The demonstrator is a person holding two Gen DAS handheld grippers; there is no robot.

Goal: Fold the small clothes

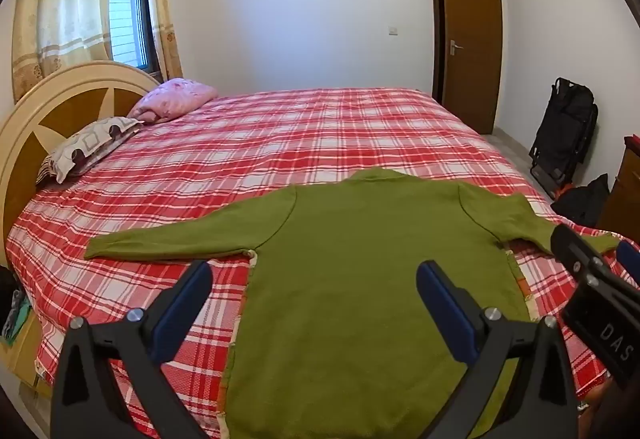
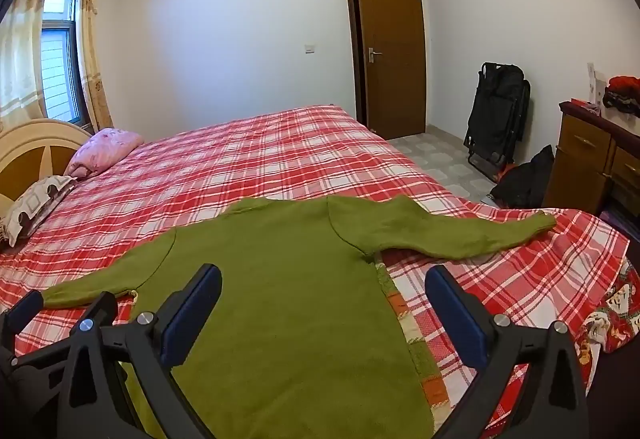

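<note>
Sweater (image 1: 360, 279) lies flat on bed (image 1: 280, 143), sleeves spread (ready for folding); my left tongs (image 1: 314, 303) and right tongs (image 2: 324, 307) gape apart, empty.

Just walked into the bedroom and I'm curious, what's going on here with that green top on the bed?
A person is about to fold a green sweater using two handheld grippers. It lies flat on the red plaid bedspread, both sleeves stretched out to the sides. The left gripper and right gripper hover over the sweater's lower part, jaws wide open, holding nothing. No fold has been made yet. Two pillows sit by the headboard.
</note>
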